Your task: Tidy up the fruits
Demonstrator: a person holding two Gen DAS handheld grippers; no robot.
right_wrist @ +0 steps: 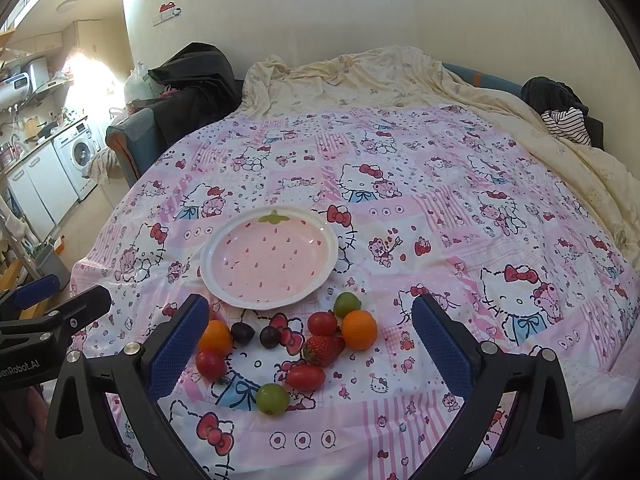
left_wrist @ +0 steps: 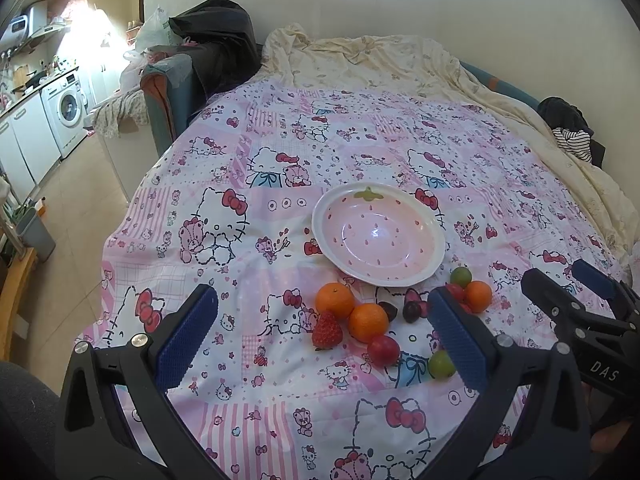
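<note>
Left wrist view: the left gripper gapes wide, empty, above fruits scattered just before the pink plate. Right wrist view: the right gripper likewise spread, fruits loose on the bedsheet

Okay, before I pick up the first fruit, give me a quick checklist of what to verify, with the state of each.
1. Plate has nothing in it: ok.
2. Left tool open, holding nothing: ok.
3. Right tool open, holding nothing: ok.
4. Fruit all on the bedspread, near side of the plate: ok.
5. Strawberry clear to grasp: not ok, it touches an orange and a tomato.
6. Bedspread firm enough to keep the plate level: cannot tell.
</note>
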